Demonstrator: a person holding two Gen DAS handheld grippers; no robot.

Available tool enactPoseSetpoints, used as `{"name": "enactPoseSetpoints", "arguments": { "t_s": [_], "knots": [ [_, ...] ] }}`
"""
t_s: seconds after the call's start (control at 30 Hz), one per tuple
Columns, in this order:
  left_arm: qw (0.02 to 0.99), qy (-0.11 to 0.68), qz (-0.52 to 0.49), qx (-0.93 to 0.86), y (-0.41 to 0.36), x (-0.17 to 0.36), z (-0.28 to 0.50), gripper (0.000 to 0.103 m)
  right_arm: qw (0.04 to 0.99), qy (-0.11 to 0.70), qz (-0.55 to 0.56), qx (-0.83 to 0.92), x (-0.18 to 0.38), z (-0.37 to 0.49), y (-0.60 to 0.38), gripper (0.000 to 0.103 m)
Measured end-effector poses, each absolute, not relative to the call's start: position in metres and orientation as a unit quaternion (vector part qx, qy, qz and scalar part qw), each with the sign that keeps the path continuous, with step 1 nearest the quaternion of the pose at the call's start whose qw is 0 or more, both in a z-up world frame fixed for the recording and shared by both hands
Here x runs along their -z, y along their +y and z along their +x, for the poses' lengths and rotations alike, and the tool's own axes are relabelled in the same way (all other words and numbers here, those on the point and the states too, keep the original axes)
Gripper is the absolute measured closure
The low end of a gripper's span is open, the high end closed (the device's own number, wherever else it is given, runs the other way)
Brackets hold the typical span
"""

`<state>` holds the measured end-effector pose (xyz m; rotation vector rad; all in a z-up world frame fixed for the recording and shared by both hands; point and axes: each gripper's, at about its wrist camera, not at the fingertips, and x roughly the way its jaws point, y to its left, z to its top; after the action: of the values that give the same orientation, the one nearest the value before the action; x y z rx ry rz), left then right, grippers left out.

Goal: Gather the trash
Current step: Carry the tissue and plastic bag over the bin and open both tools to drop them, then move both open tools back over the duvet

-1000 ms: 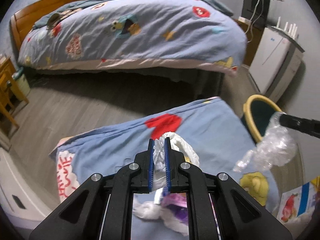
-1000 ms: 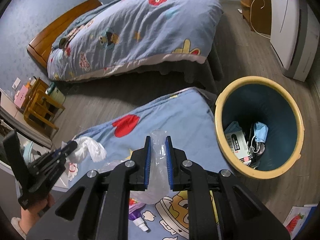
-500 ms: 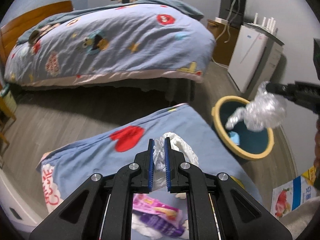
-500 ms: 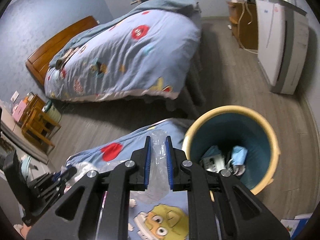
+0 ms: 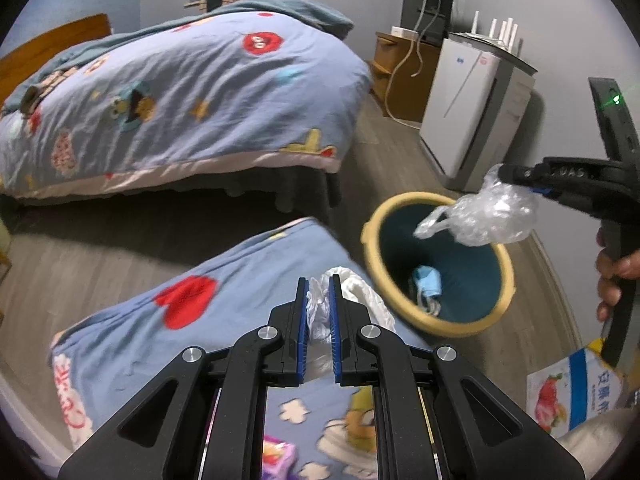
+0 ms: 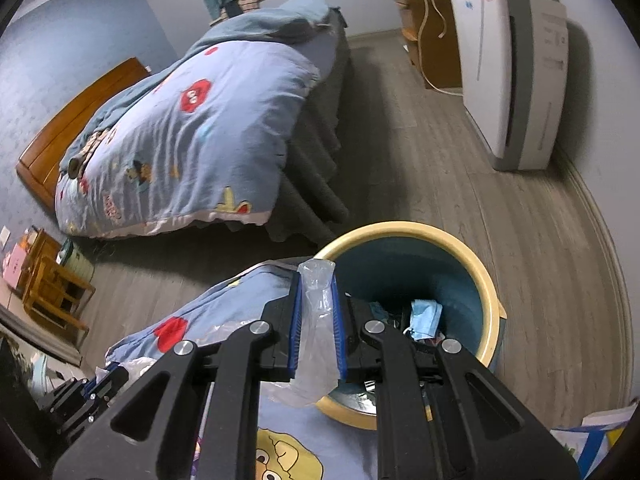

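The left tool (image 5: 319, 304) is clamped tight on a crumpled white tissue (image 5: 362, 292), whose loose end bulges out past the right pad. The right tool (image 6: 316, 320) is closed on a clear plastic bag (image 6: 314, 336); in the left wrist view that bag (image 5: 486, 216) hangs as a crinkled bundle over the near right rim of the bin (image 5: 404, 316), held by the right tool (image 5: 508, 178) with a few of the person's fingers (image 5: 610, 280) showing at the right edge.

The bin's bottom is only partly visible: a blue face mask (image 6: 426, 314) lies in it, and the dark items beside it are hard to make out. The tool bodies cover the near part of the blue cartoon-print quilt (image 5: 240, 288) below them. A purple wrapper (image 5: 278, 456) on that quilt is blurred and cut off by the frame. A printed carton (image 5: 572, 392) at the near right is also cut off.

Farther away stands a bed (image 6: 192, 140) under a matching quilt with a wooden headboard (image 6: 76, 120) on the left. The floor (image 6: 440, 160) is grey planks. A white appliance (image 6: 516, 72) stands against the right wall, with a wooden cabinet (image 6: 436, 44) beyond it.
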<state>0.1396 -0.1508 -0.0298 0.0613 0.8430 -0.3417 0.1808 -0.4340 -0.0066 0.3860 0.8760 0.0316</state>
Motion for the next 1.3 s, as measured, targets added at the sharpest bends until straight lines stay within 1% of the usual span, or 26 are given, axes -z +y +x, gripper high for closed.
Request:
{"name": "enactPoseSetpoints", "arguments": {
  "t_s": [0.37,0.53,0.7,0.87,0.97,1.03,1.1,1.13,1.2,1.23,1.27,1.3],
  "knots": [
    [0.876,0.422,0.059,0.226,-0.235,0.046,0.162,0.093,0.851,0.452,0.263,0.040,0.054,0.190,-0.489,0.090],
    [0.869,0.429,0.068,0.237,-0.260,0.060,0.177,0.093,0.853,0.455,0.238,0.093,0.063,0.190,-0.504,0.090],
    [0.860,0.440,0.096,0.239,-0.287,0.081,0.188,0.093,0.846,0.463,0.238,0.112,0.075,0.191,-0.509,0.090],
    [0.861,0.436,0.093,0.244,-0.303,0.089,0.195,0.092,0.854,0.451,0.224,0.129,0.070,0.191,-0.509,0.090],
    [0.862,0.430,0.097,0.250,-0.308,0.092,0.196,0.092,0.861,0.437,0.226,0.130,0.064,0.191,-0.509,0.088],
    [0.865,0.422,0.099,0.253,-0.308,0.091,0.195,0.091,0.865,0.428,0.227,0.132,0.061,0.190,-0.510,0.078],
    [0.867,0.416,0.097,0.256,-0.308,0.090,0.194,0.087,0.866,0.426,0.228,0.133,0.059,0.191,-0.511,0.063],
    [0.868,0.415,0.096,0.256,-0.307,0.089,0.193,0.085,0.866,0.426,0.226,0.135,0.059,0.191,-0.511,0.060],
    [0.870,0.413,0.096,0.254,-0.305,0.089,0.193,0.078,0.866,0.425,0.228,0.134,0.059,0.191,-0.510,0.049],
    [0.870,0.413,0.094,0.252,-0.305,0.089,0.193,0.071,0.866,0.425,0.228,0.134,0.059,0.191,-0.509,0.046],
    [0.872,0.411,0.094,0.249,-0.303,0.089,0.193,0.063,0.866,0.424,0.228,0.134,0.059,0.191,-0.509,0.038],
    [0.873,0.409,0.095,0.247,-0.302,0.089,0.193,0.059,0.866,0.425,0.226,0.134,0.058,0.191,-0.508,0.031]
  ]
}}
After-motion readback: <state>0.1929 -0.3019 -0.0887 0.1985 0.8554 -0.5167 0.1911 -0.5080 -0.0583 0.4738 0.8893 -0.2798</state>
